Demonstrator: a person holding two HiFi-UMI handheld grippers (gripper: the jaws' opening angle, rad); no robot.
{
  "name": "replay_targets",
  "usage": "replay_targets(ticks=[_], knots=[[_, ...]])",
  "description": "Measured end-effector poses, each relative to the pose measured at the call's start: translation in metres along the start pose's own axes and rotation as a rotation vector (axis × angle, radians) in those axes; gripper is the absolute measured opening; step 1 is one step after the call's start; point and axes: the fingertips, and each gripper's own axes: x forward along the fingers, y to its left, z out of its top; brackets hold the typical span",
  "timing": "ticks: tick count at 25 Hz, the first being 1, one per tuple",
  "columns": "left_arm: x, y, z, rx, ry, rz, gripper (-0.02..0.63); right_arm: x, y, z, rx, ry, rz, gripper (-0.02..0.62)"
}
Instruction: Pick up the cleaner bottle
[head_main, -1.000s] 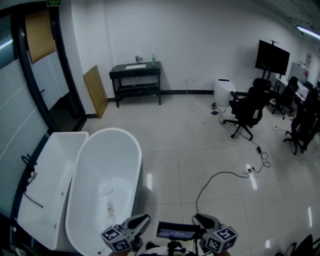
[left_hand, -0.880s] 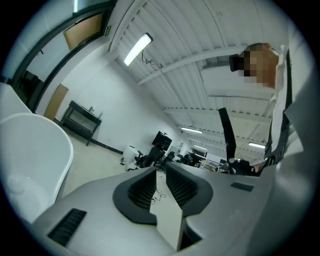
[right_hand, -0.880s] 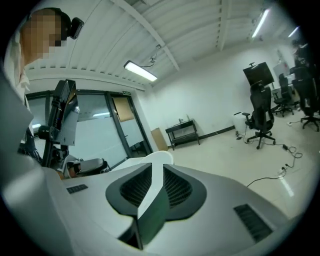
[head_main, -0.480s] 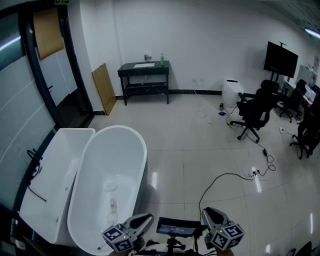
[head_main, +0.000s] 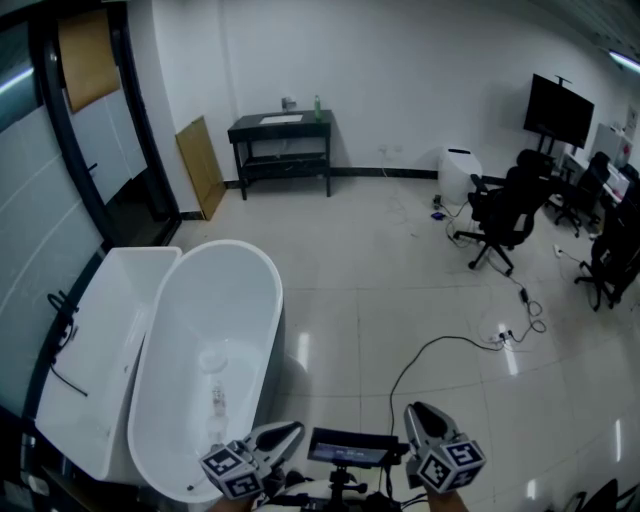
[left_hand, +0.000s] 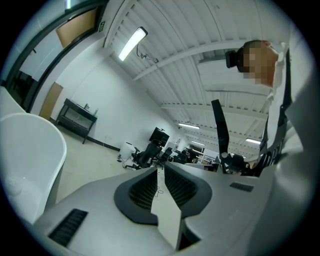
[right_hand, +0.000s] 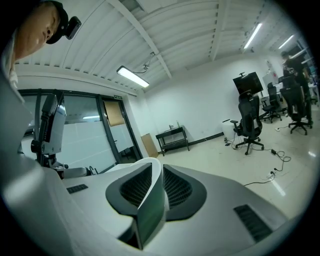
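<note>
Cleaner bottle (head_main: 317, 102): small, green, far off at 12 o'clock, upright on R end of black tabletop (head_main: 310, 123) by back wall. L gripper (head_main: 293, 431) and R gripper (head_main: 414, 409) sit low at 6 o'clock, well apart from bottle. Both sets of fingers closed tip to tip, nothing btwn them. White bathtub (head_main: 275, 300) lies at approx 10 o'clock from L gripper, just beside it.

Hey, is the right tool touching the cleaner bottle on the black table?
Apart. The head view shows the right tool at the bottom edge and the cleaner bottle far off on the black table.
</note>
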Motion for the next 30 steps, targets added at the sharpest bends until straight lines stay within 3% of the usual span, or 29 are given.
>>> replay_targets(ticks=[4,13,15,21,30], knots=[[0.006,-0.005,-0.001,-0.013,-0.013,0.003,0.005,-0.006,-0.009,0.006,-0.056,0.007,-0.029,0.075],[0.019,-0.005,0.002,-0.011,-0.023,0.054,0.0,-0.015,-0.021,0.026,-0.266,0.015,-0.085,0.077],[0.021,-0.005,0.004,-0.008,-0.03,0.064,0.0,-0.014,-0.022,0.031,-0.291,0.01,-0.086,0.105],[0.025,-0.004,0.004,-0.016,-0.031,0.088,0.0,-0.008,-0.025,0.03,-0.28,0.02,-0.049,0.157],[0.035,-0.003,0.002,-0.023,-0.005,0.11,0.0,0.0,-0.044,0.024,-0.225,0.039,-0.062,0.2]])
